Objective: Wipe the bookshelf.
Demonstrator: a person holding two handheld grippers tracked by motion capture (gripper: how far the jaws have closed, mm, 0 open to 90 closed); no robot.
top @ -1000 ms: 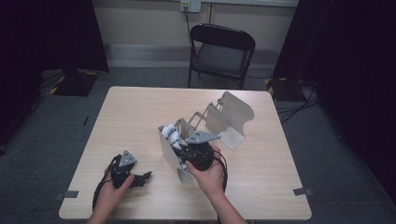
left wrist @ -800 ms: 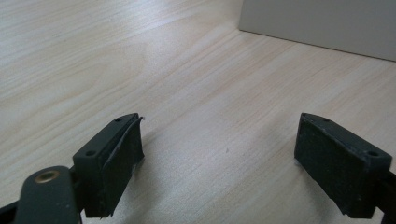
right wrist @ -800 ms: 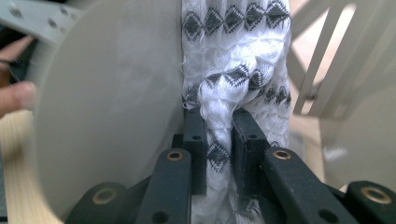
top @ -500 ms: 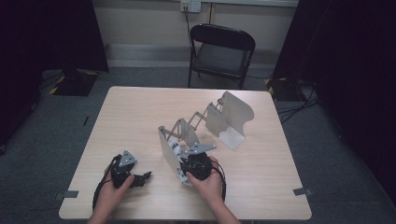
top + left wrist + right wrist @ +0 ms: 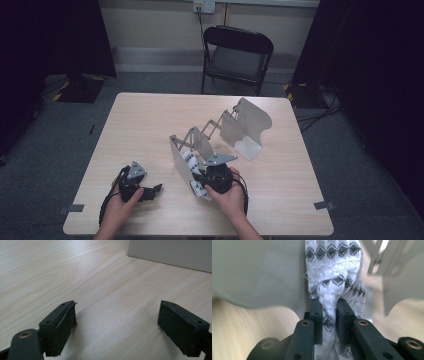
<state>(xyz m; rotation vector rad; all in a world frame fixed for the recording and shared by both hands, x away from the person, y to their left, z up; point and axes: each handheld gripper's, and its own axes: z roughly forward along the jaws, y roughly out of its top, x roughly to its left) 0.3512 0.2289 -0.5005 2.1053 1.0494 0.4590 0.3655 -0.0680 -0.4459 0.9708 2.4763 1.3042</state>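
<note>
Pinching a white knitted cloth with black diamond patterning between its two black jaws, the right gripper held the fabric bunched into a narrow fold, the jaws standing close together with the cloth squeezed between the pads. In the high view the right gripper sat near the front middle of the light wooden table, right against the near panel of a pale grey folding metal rack with scissor-link arms, and the cloth lay against that panel, part of it trailing onto the tabletop below the hand. The left gripper rested low at the front left of the table, well apart from the rack, its jaws spread wide with bare wood between them. Behind the table stood a black folding chair.
</note>
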